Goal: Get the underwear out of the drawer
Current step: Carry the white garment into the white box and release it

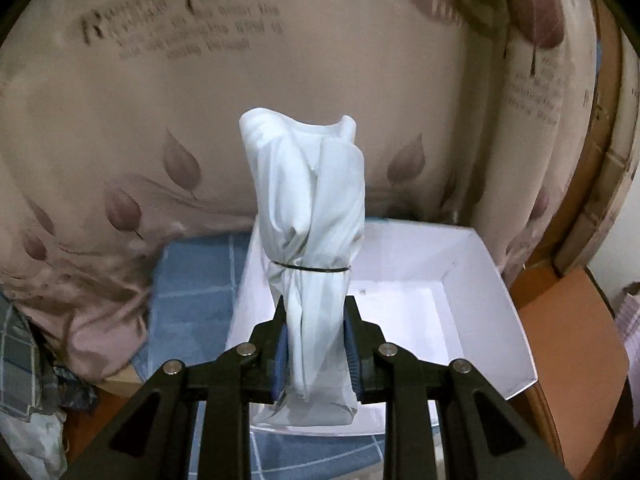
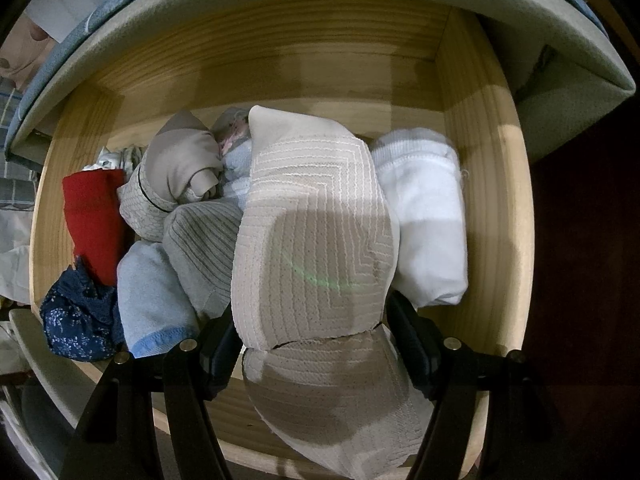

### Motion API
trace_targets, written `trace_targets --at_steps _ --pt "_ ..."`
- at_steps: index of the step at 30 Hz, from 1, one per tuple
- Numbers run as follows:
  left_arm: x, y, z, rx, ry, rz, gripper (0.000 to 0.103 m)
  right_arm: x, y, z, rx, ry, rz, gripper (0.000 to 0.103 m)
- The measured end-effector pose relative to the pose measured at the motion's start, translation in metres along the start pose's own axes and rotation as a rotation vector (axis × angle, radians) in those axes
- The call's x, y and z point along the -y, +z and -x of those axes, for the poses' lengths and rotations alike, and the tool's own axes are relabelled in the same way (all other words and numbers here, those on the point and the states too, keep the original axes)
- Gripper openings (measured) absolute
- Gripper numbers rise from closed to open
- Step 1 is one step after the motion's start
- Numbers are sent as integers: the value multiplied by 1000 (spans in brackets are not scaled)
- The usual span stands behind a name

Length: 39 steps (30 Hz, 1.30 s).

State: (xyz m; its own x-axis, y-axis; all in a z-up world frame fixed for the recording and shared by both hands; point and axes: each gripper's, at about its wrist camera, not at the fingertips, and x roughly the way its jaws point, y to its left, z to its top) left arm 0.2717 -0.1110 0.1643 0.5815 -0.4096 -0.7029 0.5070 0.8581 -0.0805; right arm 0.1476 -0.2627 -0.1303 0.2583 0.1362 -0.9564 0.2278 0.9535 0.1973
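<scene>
The left gripper [image 1: 316,344] is clamped tight on a pale blue-white rolled bundle of underwear [image 1: 310,216] bound by a thin black elastic band [image 1: 310,267]. The blue pads [image 1: 279,364] press both sides of the roll's lower part, below the band, and the rest stands up beyond the fingertips. Behind the roll is an open white cardboard box [image 1: 480,280], which sits on a blue grid-patterned mat [image 1: 192,300] in front of a beige cloth printed with leaves [image 1: 160,112].

The right gripper [image 2: 314,334] points down into a light wooden drawer [image 2: 486,200], its jaws about half open, straddling a beige rolled bundle with white zigzag stitching [image 2: 312,240]. Both fingers lie against the roll's sides by its own black band; whether they squeeze it I cannot tell. In the drawer, a white roll [image 2: 424,216] lies right of the beige bundle; grey ribbed [image 2: 204,248], light blue [image 2: 152,296], red [image 2: 94,216] and dark blue floral [image 2: 76,320] pieces lie left.
</scene>
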Motion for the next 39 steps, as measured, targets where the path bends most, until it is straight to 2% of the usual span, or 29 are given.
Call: trace_targets --at_steps 3,6,13,17,35,39 --pt "0 -8 -23 -63 46 -10 24 2 -1 1 2 2 -1 67" --pt "-3 -16 -35 -101 60 -3 24 2 -1 1 3 3 0 67" --pt "-16 -31 -40 -158 125 44 24 3 -2 2 4 3 -1 67" --pt "-15 -41 -38 -187 155 34 24 3 -2 2 5 3 -1 67" --pt "-20 -65 -26 -238 197 60 25 4 -3 3 6 4 -1 68" --pt "-22 -65 -25 -238 189 84 30 4 -3 3 6 3 0 68"
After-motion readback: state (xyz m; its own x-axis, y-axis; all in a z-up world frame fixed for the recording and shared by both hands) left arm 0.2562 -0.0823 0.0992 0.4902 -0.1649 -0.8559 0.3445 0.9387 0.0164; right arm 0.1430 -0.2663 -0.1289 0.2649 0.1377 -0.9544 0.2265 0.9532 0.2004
